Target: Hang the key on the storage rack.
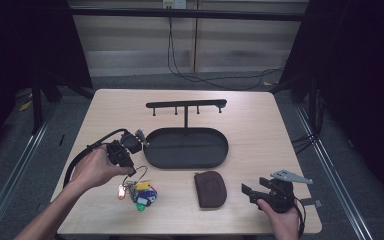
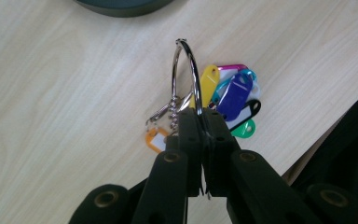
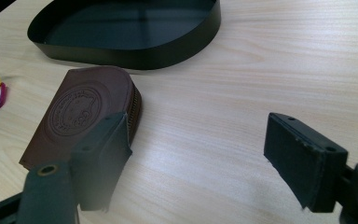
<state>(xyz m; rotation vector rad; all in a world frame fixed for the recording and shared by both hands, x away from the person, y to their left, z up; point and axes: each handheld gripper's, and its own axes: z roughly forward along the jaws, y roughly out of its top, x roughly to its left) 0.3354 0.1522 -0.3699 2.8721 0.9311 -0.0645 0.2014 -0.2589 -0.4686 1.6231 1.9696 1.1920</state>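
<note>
Left tongs (image 2: 200, 122) clamp key ring (image 2: 185, 74); right tongs (image 3: 205, 158) agape nr pouch (image 3: 81, 114).

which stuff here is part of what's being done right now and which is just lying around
In use:
- left gripper, jaws shut on the key ring
- coloured key tags hanging on that ring

Lying about:
- brown leather pouch, untouched
- right gripper, jaws open, holding nothing
- black oval tray
- hook rack standing over the tray

benches: 1 (image 1: 260, 125) | oval black trays: 1 (image 1: 220, 157) | peg racks: 1 (image 1: 186, 104) | brown zip pouches: 1 (image 1: 210, 188) | key rings: 1 (image 2: 186, 70) | coloured key tags: about 7, overlapping (image 2: 235, 100) | grippers: 2 (image 2: 201, 122) (image 3: 205, 158)
</note>
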